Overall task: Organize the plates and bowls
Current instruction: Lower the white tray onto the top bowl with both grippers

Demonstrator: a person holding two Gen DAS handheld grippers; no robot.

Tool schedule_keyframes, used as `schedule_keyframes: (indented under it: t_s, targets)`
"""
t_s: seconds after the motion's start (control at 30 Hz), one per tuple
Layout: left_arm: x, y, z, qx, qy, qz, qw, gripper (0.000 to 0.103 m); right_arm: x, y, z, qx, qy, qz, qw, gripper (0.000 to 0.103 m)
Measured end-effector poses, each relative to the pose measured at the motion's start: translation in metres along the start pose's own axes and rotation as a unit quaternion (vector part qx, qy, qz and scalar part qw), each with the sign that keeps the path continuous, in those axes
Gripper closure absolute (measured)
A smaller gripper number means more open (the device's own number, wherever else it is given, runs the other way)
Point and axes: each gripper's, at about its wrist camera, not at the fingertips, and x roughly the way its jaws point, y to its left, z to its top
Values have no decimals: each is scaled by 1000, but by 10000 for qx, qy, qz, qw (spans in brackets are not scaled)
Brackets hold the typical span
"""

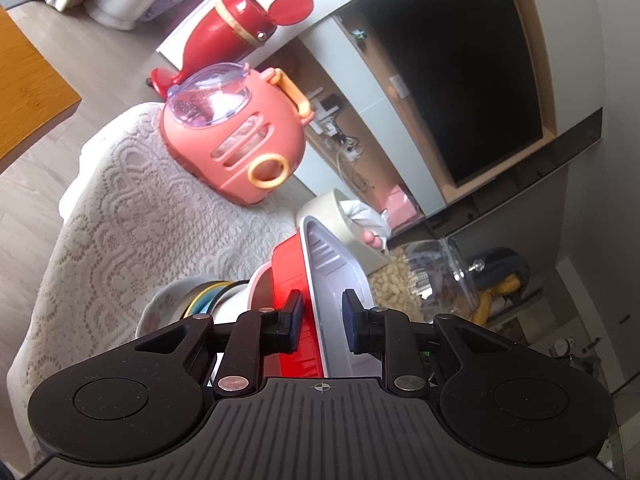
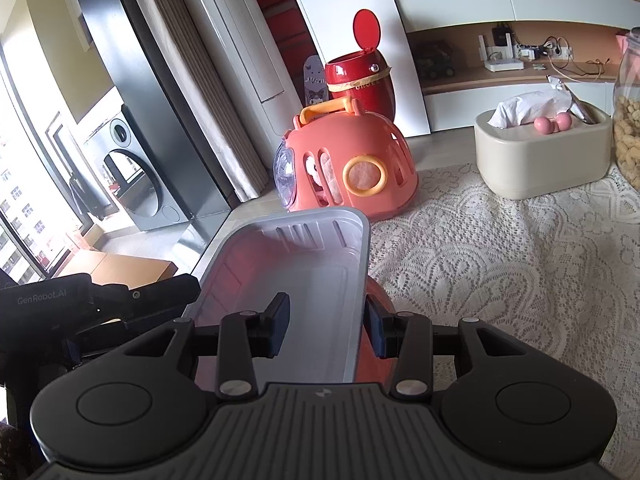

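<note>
A rectangular tray, red outside and pale grey inside (image 1: pixel 332 280), is held above a stack of bowls and plates (image 1: pixel 192 304) on the lace tablecloth. My left gripper (image 1: pixel 322 322) straddles the tray's long wall: one pad is on the red outer side, the other stands a little off the grey inner face. In the right wrist view the same tray (image 2: pixel 296 280) lies flat. My right gripper (image 2: pixel 326 326) straddles its right rim, with a wide gap on the inner side. The left gripper body (image 2: pixel 100 304) shows at the tray's left side.
A pink toy carrier (image 2: pixel 352 176) and a red bin with its lid up (image 2: pixel 360 76) stand at the table's far side. A beige tissue box (image 2: pixel 540 152) and a jar of peanuts (image 2: pixel 628 120) are at the right. The lace cloth (image 2: pixel 500 260) covers the table.
</note>
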Motion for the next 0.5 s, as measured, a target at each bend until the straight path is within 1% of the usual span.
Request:
schedule_keyframes:
  t_s: [0.13, 0.5]
  targets:
    - [0, 4, 1, -64, -40, 172, 9998, 79, -1, 3, -1, -35, -5, 12, 10000, 62]
    - [1, 5, 1, -22, -13, 325, 9995, 79, -1, 8, -1, -99, 15, 91, 9999, 62]
